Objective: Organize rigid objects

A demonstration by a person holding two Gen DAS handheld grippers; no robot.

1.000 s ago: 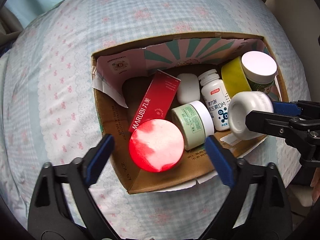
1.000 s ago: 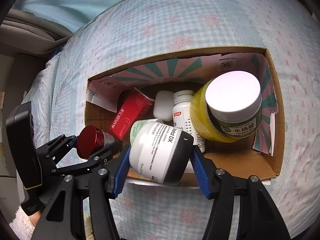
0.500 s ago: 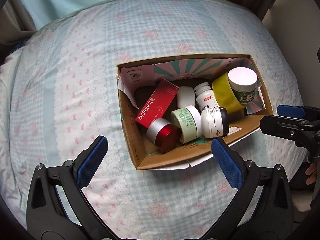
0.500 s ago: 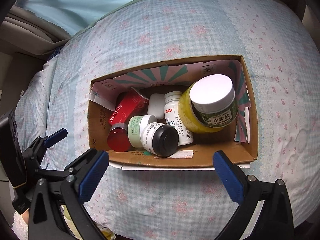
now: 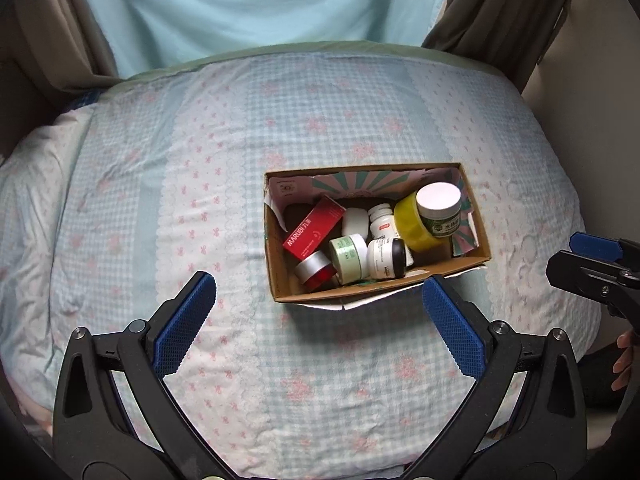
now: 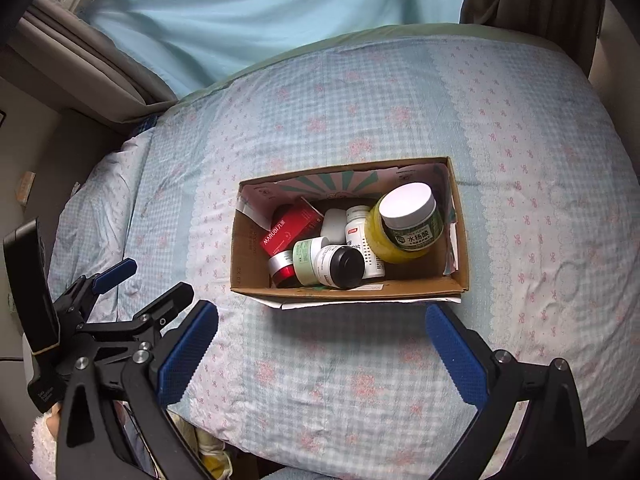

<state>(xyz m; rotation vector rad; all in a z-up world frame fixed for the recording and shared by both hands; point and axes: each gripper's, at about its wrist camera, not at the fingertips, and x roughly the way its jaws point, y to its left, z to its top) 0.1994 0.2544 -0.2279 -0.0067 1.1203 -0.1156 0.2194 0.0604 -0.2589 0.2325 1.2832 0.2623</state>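
Note:
A cardboard box (image 5: pixel 276 264) (image 6: pixel 248 248) sits on the bed. It holds a red MARUBI carton (image 5: pixel 314 227) (image 6: pixel 290 230), a red jar (image 5: pixel 316 268) (image 6: pixel 282 269), a green jar (image 5: pixel 349 254) (image 6: pixel 306 256), a white bottle with a black cap (image 5: pixel 386 253) (image 6: pixel 340 266), a white pill bottle (image 5: pixel 382 216) (image 6: pixel 358 224) and a big yellow jar with a white lid (image 5: pixel 428 214) (image 6: pixel 406 224). My left gripper (image 5: pixel 320 326) (image 6: pixel 146 286) is open and empty, near the box's front. My right gripper (image 6: pixel 322 350) (image 5: pixel 576 258) is open and empty, also in front.
The bed has a pale blue checked quilt (image 5: pixel 200 160) (image 6: pixel 520 160). A light blue curtain (image 5: pixel 260 8) and dark drapes (image 5: pixel 500 12) hang behind it. A hand (image 5: pixel 626 356) shows at the right edge.
Both grippers let go of their jars into the box, opened wide and drew back and up. The red jar and the black-capped bottle now lie in the box.

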